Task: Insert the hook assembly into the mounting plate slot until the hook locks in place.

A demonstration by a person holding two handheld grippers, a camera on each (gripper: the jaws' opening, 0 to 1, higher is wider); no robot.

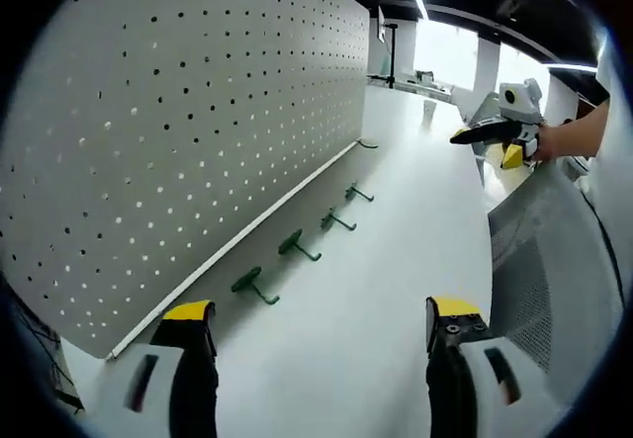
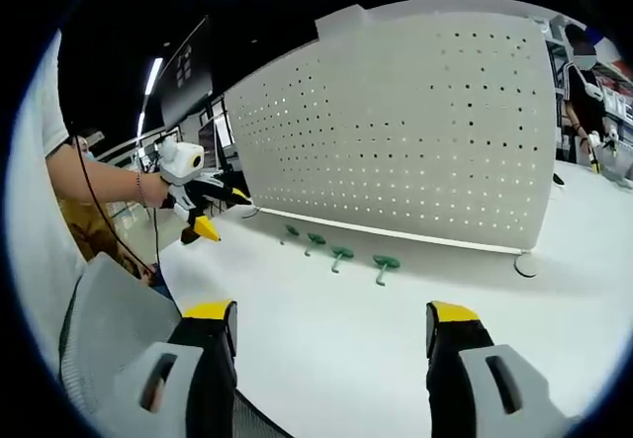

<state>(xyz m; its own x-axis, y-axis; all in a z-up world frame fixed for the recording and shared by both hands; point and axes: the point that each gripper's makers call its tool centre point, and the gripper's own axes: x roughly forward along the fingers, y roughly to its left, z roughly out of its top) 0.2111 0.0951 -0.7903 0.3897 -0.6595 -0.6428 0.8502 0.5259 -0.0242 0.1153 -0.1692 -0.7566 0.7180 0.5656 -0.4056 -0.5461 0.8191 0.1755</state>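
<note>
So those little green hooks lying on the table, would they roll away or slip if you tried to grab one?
Probably not roll: each green hook has a flat base and a bent stem, so it should rock and settle. Being thin and small, it likely feels light and could skid on the smooth white table when nudged. The wide-open fingers might struggle to pinch so slim a stem.
</note>
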